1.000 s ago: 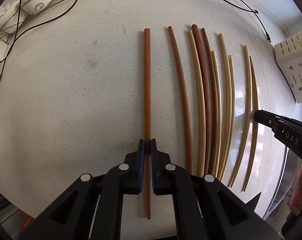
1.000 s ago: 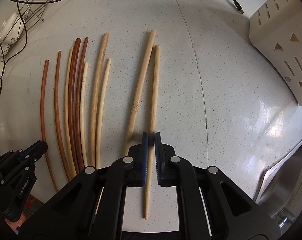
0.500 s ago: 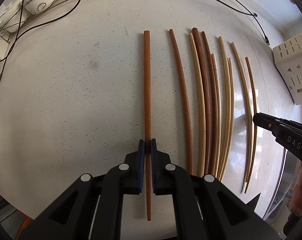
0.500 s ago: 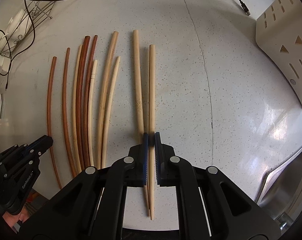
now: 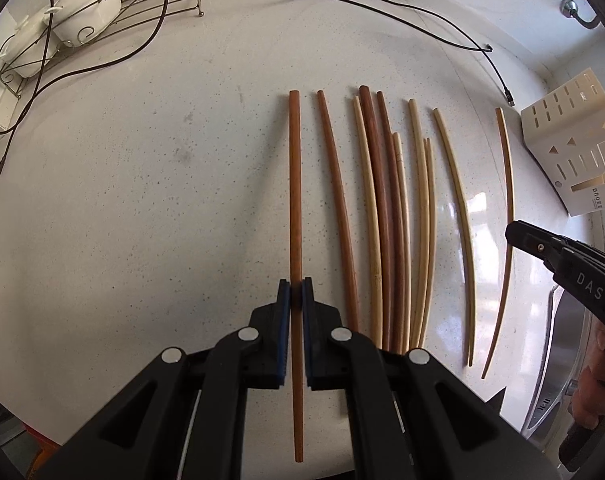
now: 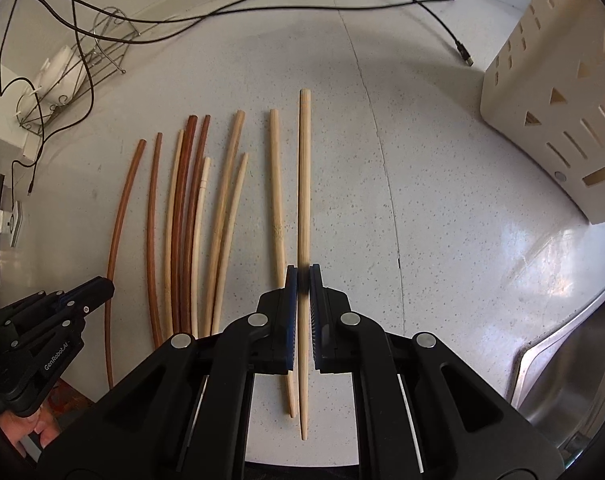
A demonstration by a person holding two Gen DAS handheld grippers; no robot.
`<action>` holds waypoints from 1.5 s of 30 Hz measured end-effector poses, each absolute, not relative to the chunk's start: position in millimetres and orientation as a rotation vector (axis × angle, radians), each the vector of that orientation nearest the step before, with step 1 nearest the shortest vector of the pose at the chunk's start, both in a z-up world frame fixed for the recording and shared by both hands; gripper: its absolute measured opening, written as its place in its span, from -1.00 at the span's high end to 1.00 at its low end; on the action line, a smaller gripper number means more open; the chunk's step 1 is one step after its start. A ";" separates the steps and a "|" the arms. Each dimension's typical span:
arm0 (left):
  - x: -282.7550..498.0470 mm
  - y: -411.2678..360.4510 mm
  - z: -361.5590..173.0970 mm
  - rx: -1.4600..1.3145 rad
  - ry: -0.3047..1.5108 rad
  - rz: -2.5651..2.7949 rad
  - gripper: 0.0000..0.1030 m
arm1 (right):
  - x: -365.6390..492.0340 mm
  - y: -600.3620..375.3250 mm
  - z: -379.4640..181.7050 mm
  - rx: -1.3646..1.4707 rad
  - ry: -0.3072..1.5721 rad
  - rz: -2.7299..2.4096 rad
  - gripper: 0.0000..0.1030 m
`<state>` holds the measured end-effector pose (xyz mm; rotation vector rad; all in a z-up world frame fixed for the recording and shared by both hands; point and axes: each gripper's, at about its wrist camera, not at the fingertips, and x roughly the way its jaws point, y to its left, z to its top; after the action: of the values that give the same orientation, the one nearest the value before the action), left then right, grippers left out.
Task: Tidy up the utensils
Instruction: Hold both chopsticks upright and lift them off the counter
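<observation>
My left gripper (image 5: 296,294) is shut on a reddish-brown chopstick (image 5: 295,200) and holds it over the speckled counter, left of the row. My right gripper (image 6: 303,280) is shut on a pale bamboo chopstick (image 6: 304,180) and holds it raised, right of the row. Several brown and pale chopsticks (image 5: 386,220) lie side by side between them; they also show in the right wrist view (image 6: 190,220). One pale chopstick (image 6: 277,200) lies just left of the held one. The right gripper also shows in the left wrist view (image 5: 520,236), the left one in the right wrist view (image 6: 98,288).
A cream slotted utensil holder (image 6: 562,100) stands at the right, also in the left wrist view (image 5: 574,156). A wire rack with white dishes (image 5: 62,20) stands at the back left. Black cables (image 6: 262,4) cross the back. A steel sink (image 6: 582,360) is at the front right.
Both grippers have risen, so the counter looks farther away. The right gripper has lifted its pale chopstick away from its neighbour. The left gripper keeps hold of the brown chopstick.
</observation>
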<state>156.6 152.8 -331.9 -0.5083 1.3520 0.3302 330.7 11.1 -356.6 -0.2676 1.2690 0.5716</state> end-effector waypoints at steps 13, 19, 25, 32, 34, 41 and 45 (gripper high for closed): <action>166.1 153.0 -356.4 -0.532 1.421 0.348 0.89 | 334.8 9.4 -361.0 -0.254 1.283 0.560 0.89; 172.7 161.3 -355.9 -0.547 1.440 0.345 0.89 | 334.4 8.4 -358.4 -0.252 1.276 0.561 0.89; 178.9 169.0 -354.1 -0.528 1.453 0.359 0.89 | 335.1 5.0 -358.0 -0.237 1.281 0.564 0.89; 191.1 175.4 -352.4 -0.510 1.465 0.375 0.89 | 335.6 2.0 -357.5 -0.221 1.284 0.571 0.89; 193.9 174.7 -353.0 -0.503 1.471 0.373 0.89 | 335.8 1.3 -357.7 -0.219 1.285 0.572 0.89; 206.6 175.8 -352.8 -0.484 1.479 0.384 0.65 | 336.7 -0.9 -358.6 -0.210 1.290 0.575 0.89; 212.7 178.5 -351.4 -0.469 1.474 0.394 0.65 | 337.5 -2.3 -359.0 -0.204 1.291 0.572 0.89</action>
<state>212.7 178.5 -351.4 -0.4690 1.4737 0.3939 337.5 -2.3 -359.0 -0.2037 1.2907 0.5720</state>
